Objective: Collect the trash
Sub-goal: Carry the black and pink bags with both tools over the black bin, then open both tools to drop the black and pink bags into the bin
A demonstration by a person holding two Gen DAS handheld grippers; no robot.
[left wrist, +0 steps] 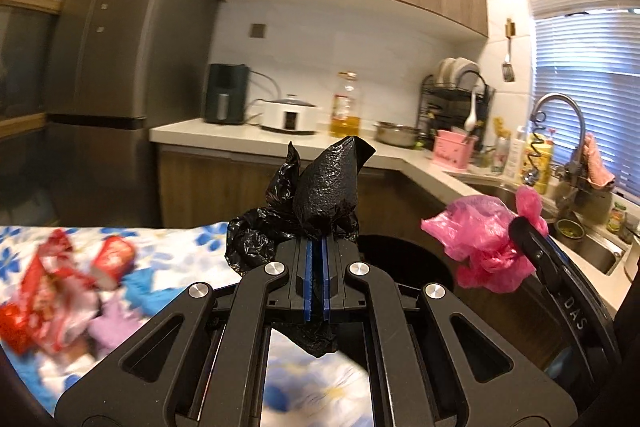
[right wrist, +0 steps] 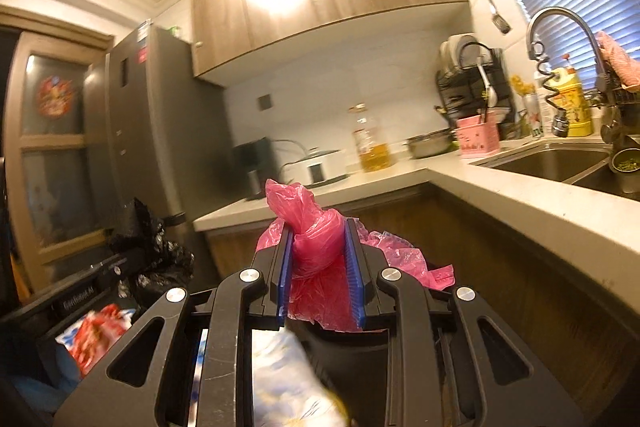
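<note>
My left gripper is shut on a crumpled black plastic bag, held up in the air. My right gripper is shut on a crumpled pink plastic bag; that pink bag also shows at the right of the left wrist view. The black bag and left gripper show at the left of the right wrist view. A dark round bin sits just below and between the two grippers. Red wrappers and a red cup lie on a blue-flowered cloth at the left.
A white L-shaped kitchen counter runs behind and to the right, with a sink, tap, oil bottle, cooker, dish rack and pink box. A tall grey fridge stands at the left.
</note>
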